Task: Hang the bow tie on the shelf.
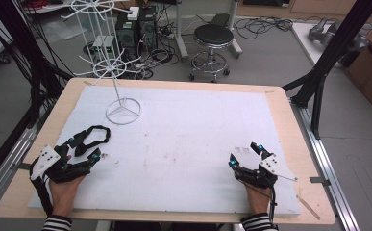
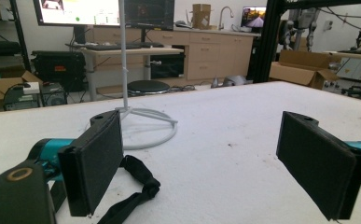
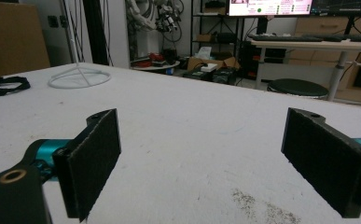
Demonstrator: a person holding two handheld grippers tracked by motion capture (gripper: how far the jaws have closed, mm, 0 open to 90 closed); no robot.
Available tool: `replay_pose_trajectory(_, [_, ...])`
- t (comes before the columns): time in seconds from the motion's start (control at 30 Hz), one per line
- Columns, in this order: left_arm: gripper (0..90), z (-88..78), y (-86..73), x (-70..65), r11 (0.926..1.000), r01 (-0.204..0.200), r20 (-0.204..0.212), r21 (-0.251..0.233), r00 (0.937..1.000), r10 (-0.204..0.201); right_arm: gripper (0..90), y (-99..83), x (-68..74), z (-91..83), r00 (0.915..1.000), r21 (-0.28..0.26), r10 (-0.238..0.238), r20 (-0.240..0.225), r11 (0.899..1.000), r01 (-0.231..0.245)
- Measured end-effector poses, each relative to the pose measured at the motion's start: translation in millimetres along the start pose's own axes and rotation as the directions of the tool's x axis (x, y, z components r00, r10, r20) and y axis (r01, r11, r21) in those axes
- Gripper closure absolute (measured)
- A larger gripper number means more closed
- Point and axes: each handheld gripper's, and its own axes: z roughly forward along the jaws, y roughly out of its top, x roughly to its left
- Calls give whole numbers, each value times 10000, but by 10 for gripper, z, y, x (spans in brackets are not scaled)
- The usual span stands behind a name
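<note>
A black strap loop (image 1: 96,135) lies on the white table cover (image 1: 188,139) at the left. My left gripper (image 1: 83,149) rests beside it, open, with the strap (image 2: 138,184) just beyond its left jaw and nothing between the jaws. A white wire rack stand (image 1: 121,103) rises from its ring base behind the strap, and the base (image 2: 143,128) lies ahead of the left gripper (image 2: 215,158). My right gripper (image 1: 244,154) sits at the table's near right, open and empty (image 3: 215,163). From there the strap (image 3: 4,85) and the stand's base (image 3: 79,77) lie far off.
The wooden table edge (image 1: 289,125) borders the white cover. Black frame posts (image 1: 328,62) stand at the right rear and cables hang at the left. A round stool (image 1: 212,45) and computer towers (image 1: 135,29) are on the floor behind the table.
</note>
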Motion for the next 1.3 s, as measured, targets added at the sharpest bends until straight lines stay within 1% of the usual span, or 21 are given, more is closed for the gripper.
replay_pose_trajectory(0.03, [151,2,-1,18,10000,-5,49,60,10000,5,108,0,0,0,10000,0,0,0,10000,0])
replay_pose_trajectory(0.17, [151,13,4,85,9995,8,-261,320,9997,1,108,1,9,3,10000,2,-57,22,10000,57])
replay_pose_trajectory(0.27, [151,12,58,135,9975,-179,-290,689,9994,199,109,1,9,3,9999,11,-121,36,9999,121])
replay_pose_trajectory(0.43, [151,24,174,204,9873,-525,106,1502,9986,515,108,0,9,3,9999,7,-119,38,9999,119])
replay_pose_trajectory(0.5, [151,47,234,241,9800,-568,428,1905,9979,495,109,0,9,3,9999,4,-120,38,9999,120])
replay_pose_trajectory(0.53, [151,47,234,241,9800,-568,428,1905,9979,495,109,0,9,3,9999,5,-130,39,9999,130])
replay_pose_trajectory(0.6, [151,85,287,282,9710,-505,825,2337,9961,320,108,0,9,3,9999,3,-111,42,9999,111])
replay_pose_trajectory(0.63, [151,124,344,316,9592,-606,1086,2760,9936,315,109,0,7,1,10000,6,-57,47,10000,57])
replay_pose_trajectory(0.67, [151,139,364,329,9544,-646,1138,2914,9930,324,109,0,2,0,10000,-9,-38,31,10000,38])
replay_pose_trajectory(0.7, [151,139,364,329,9544,-646,1138,2914,9930,324,108,0,-1,1,10000,-23,-24,23,10000,24])
replay_pose_trajectory(0.8, [151,205,437,382,9296,-838,1406,3589,9894,349,108,0,-1,0,10000,-19,-3,25,10000,3])
replay_pose_trajectory(0.93, [154,276,484,441,9050,-936,1496,4150,9882,336,108,0,1,-2,10000,0,46,34,10000,-46])
replay_pose_trajectory(1.03, [161,332,505,492,8735,-1216,1675,4714,9848,467,109,0,-6,1,10000,-47,44,22,10000,-44])
replay_pose_trajectory(1.07, [163,360,514,510,8506,-1418,1846,5063,9813,537,108,0,-11,1,10000,-36,44,30,10000,-43])
replay_pose_trajectory(1.1, [167,360,514,510,8506,-1418,1846,5063,9813,537,108,0,-12,2,10000,-43,47,21,10000,-46])
replay_pose_trajectory(1.13, [174,388,527,528,8183,-1787,2061,5463,9756,755,109,0,-12,3,10000,-41,50,26,10000,-49])
replay_pose_trajectory(1.17, [178,388,527,528,8183,-1787,2061,5463,9756,755,109,0,-12,4,10000,-45,44,25,10000,-44])
replay_pose_trajectory(1.2, [181,415,535,548,7994,-1944,2078,5685,9741,892,109,0,-13,5,10000,-43,23,29,10000,-23])
replay_pose_trajectory(1.23, [186,415,535,548,7994,-1944,2078,5685,9741,892,108,1,-11,4,10000,-30,53,24,10000,-53])
replay_pose_trajectory(1.27, [189,434,533,568,7902,-1891,2074,5829,9750,804,108,0,-11,4,10000,-29,43,28,10000,-43])
replay_pose_trajectory(1.3, [191,434,533,568,7902,-1891,2074,5829,9750,804,108,1,-11,4,10000,-26,51,25,10000,-51])
